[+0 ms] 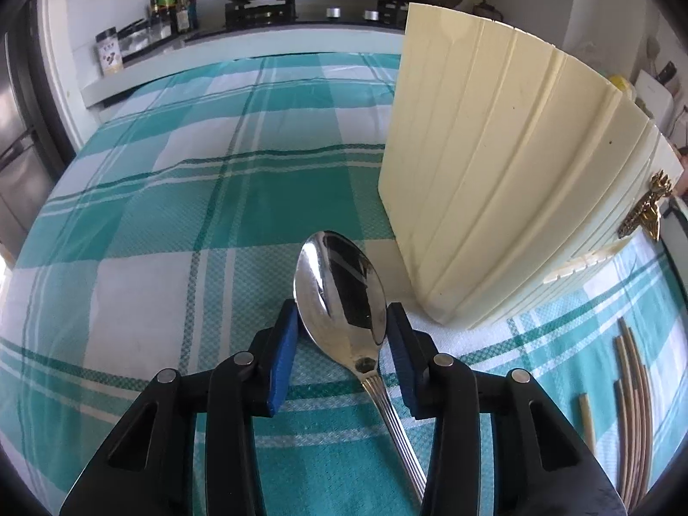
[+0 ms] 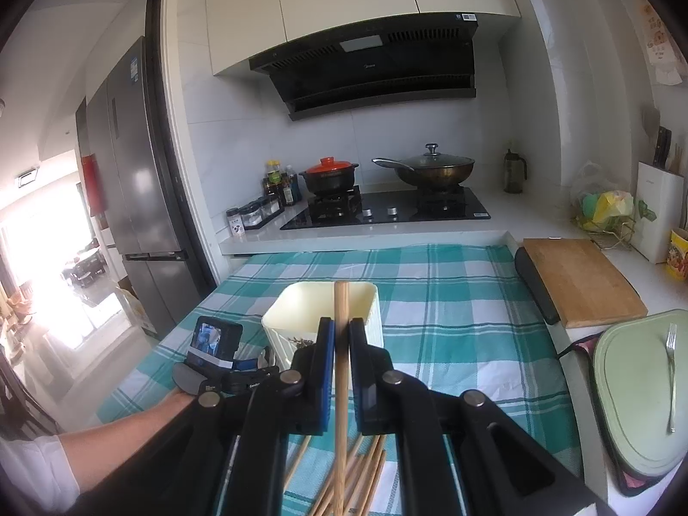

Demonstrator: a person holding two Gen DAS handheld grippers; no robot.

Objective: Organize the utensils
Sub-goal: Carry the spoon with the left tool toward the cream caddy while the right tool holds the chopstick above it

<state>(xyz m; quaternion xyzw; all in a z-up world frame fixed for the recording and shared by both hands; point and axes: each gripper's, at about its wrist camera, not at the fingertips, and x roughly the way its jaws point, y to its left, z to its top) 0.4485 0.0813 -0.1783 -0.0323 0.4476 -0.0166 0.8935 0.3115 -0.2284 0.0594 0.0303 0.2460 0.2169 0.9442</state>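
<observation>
Left tool [image 1: 342, 322]: jaws part open, one blue pad on each side of the spoon [image 1: 339, 288] bowl. The right pad lies against the bowl edge; a narrow gap shows at the left pad, so a firm grip cannot be confirmed. The spoon lies bowl-up on the checked cloth [image 1: 172, 198] over the counter, its handle running back under the tool and cut off at the lower frame edge.

Right tool [image 2: 342, 344]: jaws closed on a single chopstick [image 2: 342, 387], held lengthwise between the pads. Its tip projects forward over the holder [image 2: 374, 309]. Its rear end runs out of the lower frame edge.

Holder: a cream ribbed container, upright on the cloth, just beside the spoon and right of it in the left wrist view. The part of the interior visible from the right wrist view shows no contents; the bottom is hidden behind the right tool. A gold ornament [image 1: 645, 210] is fixed to its outer wall.

Loose chopsticks [image 2: 365, 468] lie on the cloth below the right tool, partly hidden by it; their count cannot be determined.

Right of the cloth: a green tray [image 2: 632, 387] carrying one fork [image 2: 671, 382], and a wooden board [image 2: 580, 279] with nothing on it.

At left in the right wrist view, a forearm [image 2: 124, 430] leads to the left tool, whose fingers are mostly hidden there.
</observation>
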